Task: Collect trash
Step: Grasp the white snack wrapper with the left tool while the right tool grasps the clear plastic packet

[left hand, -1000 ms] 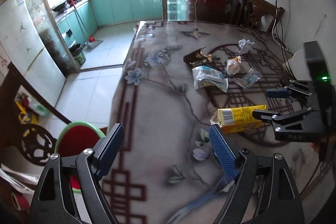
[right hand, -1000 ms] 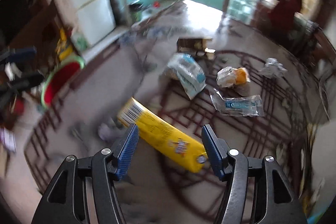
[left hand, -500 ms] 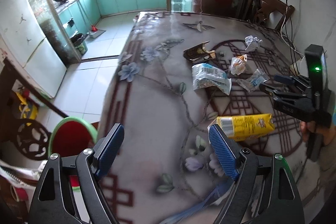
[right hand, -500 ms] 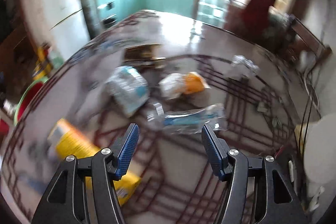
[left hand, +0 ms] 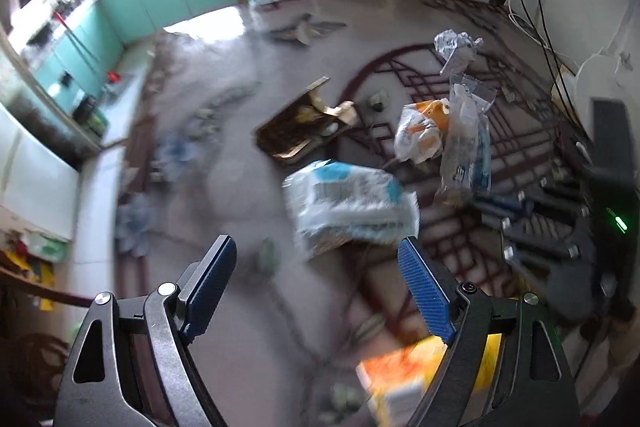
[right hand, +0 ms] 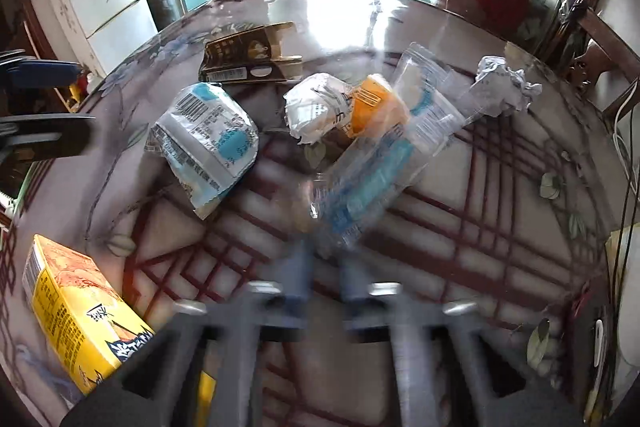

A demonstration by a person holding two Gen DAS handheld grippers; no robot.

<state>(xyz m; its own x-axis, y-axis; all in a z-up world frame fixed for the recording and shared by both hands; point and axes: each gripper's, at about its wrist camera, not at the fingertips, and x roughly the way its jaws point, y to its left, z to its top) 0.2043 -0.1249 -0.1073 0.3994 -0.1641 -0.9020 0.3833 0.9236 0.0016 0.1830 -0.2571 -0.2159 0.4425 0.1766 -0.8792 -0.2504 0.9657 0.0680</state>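
1. The clear plastic wrapper (right hand: 372,163) is pinched at its near end by the right gripper (right hand: 324,279), jaws just closed, so it can be lifted off the surface (right hand: 500,211).
2. The left gripper (left hand: 316,283) is held spread, with the blue-white packet (left hand: 352,203) at its 12 o'clock, judged the next pick.

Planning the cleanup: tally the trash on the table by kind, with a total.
Cartons: 2, yellow carton, flattened brown carton
Plastic wrappers: 3, blue-white wrapper, orange-white wrapper, clear wrapper
Crumpled paper: 1
Total: 6
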